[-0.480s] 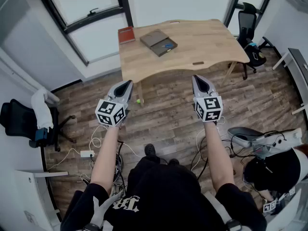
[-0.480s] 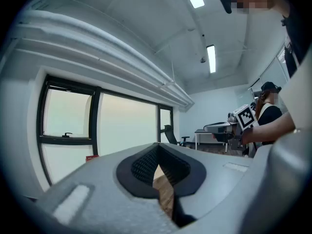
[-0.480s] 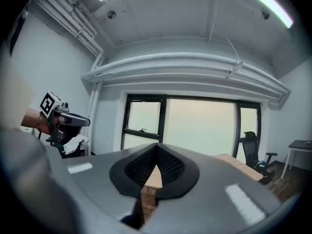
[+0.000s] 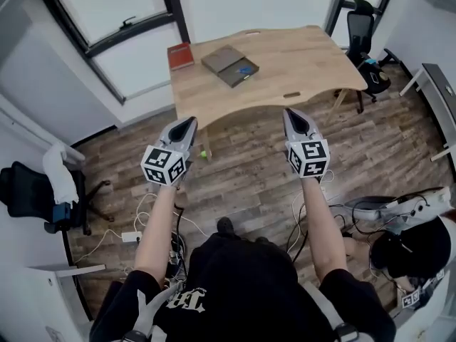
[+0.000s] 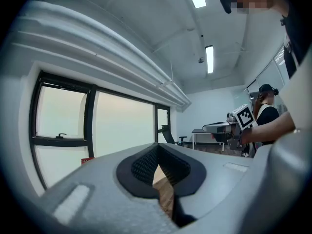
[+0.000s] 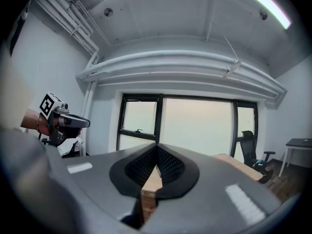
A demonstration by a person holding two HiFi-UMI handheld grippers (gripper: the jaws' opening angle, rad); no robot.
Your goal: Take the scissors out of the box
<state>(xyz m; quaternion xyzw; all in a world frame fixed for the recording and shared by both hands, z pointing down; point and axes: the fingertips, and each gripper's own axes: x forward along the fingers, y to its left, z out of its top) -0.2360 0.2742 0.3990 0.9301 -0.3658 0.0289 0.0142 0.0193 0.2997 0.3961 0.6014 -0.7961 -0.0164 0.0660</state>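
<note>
Both the left hand-held gripper (image 4: 188, 125) and right hand-held gripper (image 4: 293, 117) (closed) stay put.

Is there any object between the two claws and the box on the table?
Nothing visible does. The left claw and the right claw hang over the wood floor, short of the table; only bare tabletop lies before the box. The red book lies left of it, off the path.

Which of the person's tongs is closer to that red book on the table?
Left. The left tongs are held short of the table, roughly in line with the red book. The right tongs are also short of the table, farther off to the book's right.
</note>
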